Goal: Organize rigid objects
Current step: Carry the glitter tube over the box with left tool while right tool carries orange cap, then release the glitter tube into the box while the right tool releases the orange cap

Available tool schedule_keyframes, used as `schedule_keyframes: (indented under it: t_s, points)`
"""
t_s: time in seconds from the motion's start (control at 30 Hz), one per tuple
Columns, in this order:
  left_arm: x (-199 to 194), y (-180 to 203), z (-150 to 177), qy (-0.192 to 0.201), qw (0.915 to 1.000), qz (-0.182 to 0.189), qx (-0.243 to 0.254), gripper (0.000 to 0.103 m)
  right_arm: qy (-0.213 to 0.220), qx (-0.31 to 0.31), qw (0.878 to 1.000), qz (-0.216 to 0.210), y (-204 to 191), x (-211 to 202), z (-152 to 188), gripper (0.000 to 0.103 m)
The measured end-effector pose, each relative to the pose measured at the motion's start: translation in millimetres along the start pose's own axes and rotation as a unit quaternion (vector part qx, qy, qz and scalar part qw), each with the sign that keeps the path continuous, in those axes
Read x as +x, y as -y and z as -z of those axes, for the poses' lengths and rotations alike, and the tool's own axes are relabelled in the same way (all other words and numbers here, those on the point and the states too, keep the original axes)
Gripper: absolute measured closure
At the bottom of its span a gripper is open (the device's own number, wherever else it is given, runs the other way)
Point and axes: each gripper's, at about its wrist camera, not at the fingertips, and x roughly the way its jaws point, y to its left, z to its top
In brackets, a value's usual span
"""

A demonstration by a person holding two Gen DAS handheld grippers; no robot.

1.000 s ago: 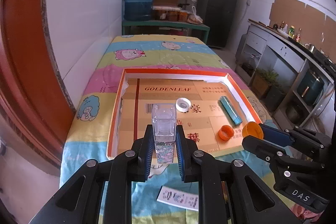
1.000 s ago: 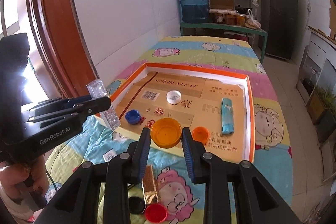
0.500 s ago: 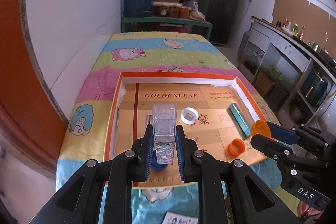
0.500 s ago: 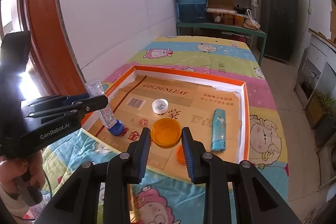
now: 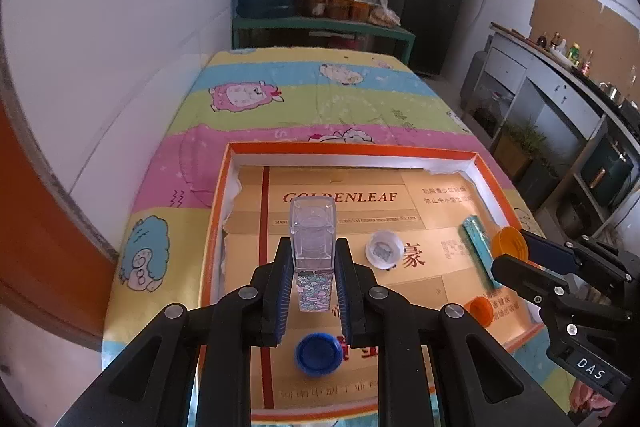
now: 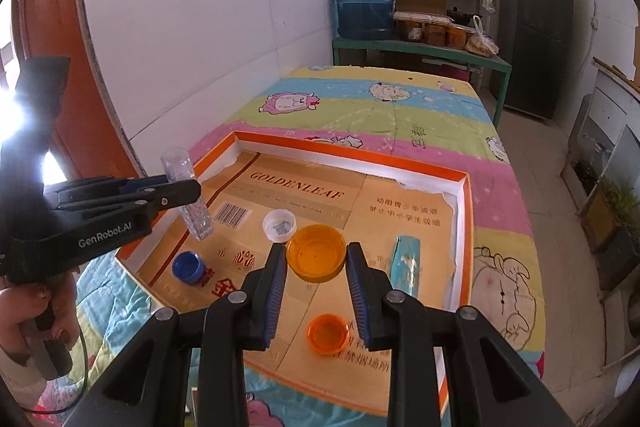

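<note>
Clear vial point(image 5: 313, 239) and orange lid point(image 6: 316, 253), pinched in my left tongs point(image 5: 312, 287) and right tongs point(image 6: 317, 283), have travelled from outside to above the tray point(image 6: 464, 203), so I judge both ready to lower.

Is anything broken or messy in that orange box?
Yes, a little. The orange box's white paper lining is torn and ragged along its right wall and far right corner. Nothing looks spilled; the caps and tube inside lie loose.
</note>
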Motion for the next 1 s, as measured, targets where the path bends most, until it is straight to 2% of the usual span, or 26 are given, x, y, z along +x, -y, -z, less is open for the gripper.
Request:
schedule_keyframes:
  t_s: [0.33, 0.6, 1.0]
  points:
    - [27.7, 2.1, -9.9, -0.028, 0.9994, -0.017, 0.01, 0.083, -0.019, 0.016, 1.0, -0.009, 9.0, 28.2, -5.1, 0.072]
    - [59.7, -3.5, -13.5, -0.058, 0.9982, -0.012, -0.005, 0.083, -0.033, 0.028, 0.999, -0.014, 14.5, 46.3, -3.7, 0.072]
    - [73.9, -4.0, -12.4, -0.068, 0.9975, -0.016, -0.005, 0.083, -0.049, 0.021, 0.998, -0.015, 15.4, 65.5, -4.4, 0.072]
